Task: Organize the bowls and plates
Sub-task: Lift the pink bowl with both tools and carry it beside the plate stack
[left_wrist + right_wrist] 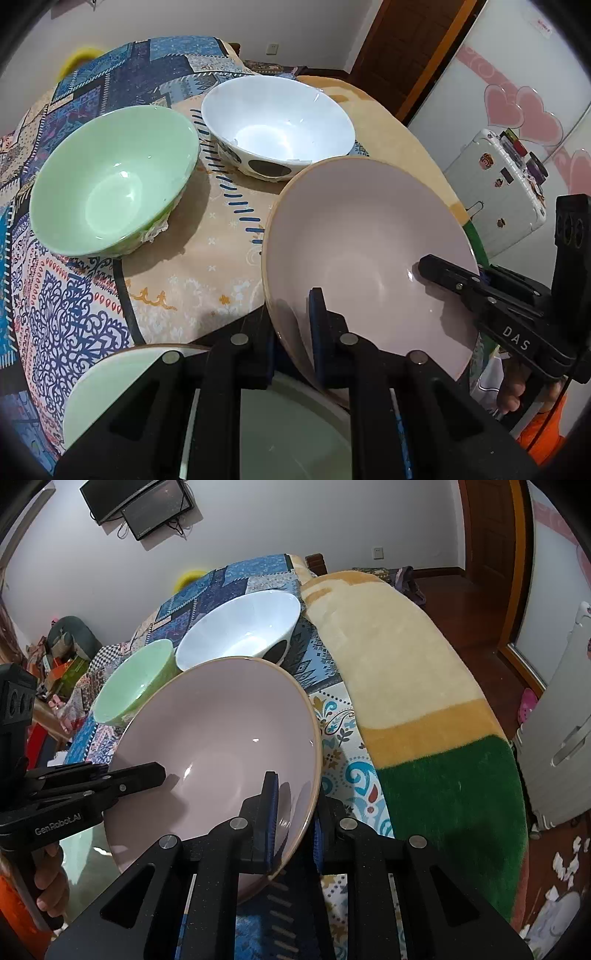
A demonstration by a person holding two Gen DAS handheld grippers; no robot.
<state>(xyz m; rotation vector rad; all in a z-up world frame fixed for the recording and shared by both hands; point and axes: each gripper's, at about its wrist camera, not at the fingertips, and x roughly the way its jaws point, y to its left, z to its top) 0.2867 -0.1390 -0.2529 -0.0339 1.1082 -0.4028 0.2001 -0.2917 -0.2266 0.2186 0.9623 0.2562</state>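
Note:
Both grippers hold one large pink bowl (362, 251) by opposite sides of its rim, tilted above the table. My left gripper (291, 343) is shut on its near-left rim. My right gripper (291, 823) is shut on the other rim of the pink bowl (221, 746) and shows in the left wrist view (443, 273). A green bowl (110, 181) and a white bowl with dark spots (277, 122) stand upright side by side farther back. A pale green plate (122, 380) lies under the left gripper.
The table carries a patterned blue cloth (70, 306) and a beige, yellow and green blanket (406, 672) on its right side. A white cabinet (495, 192) stands right of the table. The wooden floor (461, 602) lies beyond.

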